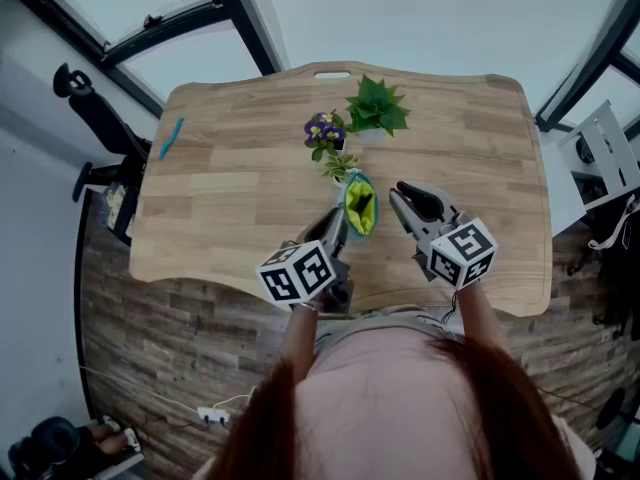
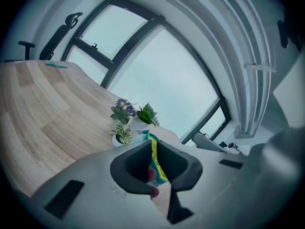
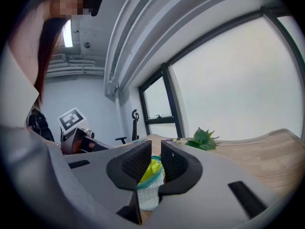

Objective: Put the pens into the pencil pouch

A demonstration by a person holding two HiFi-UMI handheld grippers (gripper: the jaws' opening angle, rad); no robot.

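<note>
The left gripper [image 1: 335, 224] [image 2: 153, 149] is clamping the rim of the pencil pouch [image 1: 360, 206] [image 2: 158, 170] [image 3: 151, 171], its jaws nearly together on the teal and yellow fabric. The pouch is sitting near the middle of the table [image 1: 250, 198] [image 2: 43, 113] [image 3: 267, 151], toward the person's side, with its yellow lining gaping upward. The right gripper [image 1: 408, 196] [image 3: 156, 151] is hovering just beside the pouch on its right. Its jaws are standing a little apart and gripping nothing (the pouch is showing through the gap, beyond them).

Three potted plants are crowding the far side of the pouch. A small variegated plant [image 1: 340, 165] [image 2: 123, 133] is sitting just beyond the pouch's far end. A purple-flowered plant [image 1: 324, 129] [image 2: 121, 109] is standing behind that, and a green succulent [image 1: 377, 106] [image 2: 147, 114] [image 3: 204, 138] is standing to its right, near the far edge. These are closing off the space straight ahead of both grippers.

A teal pen [image 1: 172, 137] [image 2: 57, 65] is lying well apart from everything, close to the table's far left edge. A black office chair [image 1: 95, 118] [image 2: 71, 19] is standing just off that edge. Bare wood is stretching wide between the pouch and the pen, and again to the right of the right gripper, out to the curved right edge. The near edge is running just under the grippers' marker cubes.
</note>
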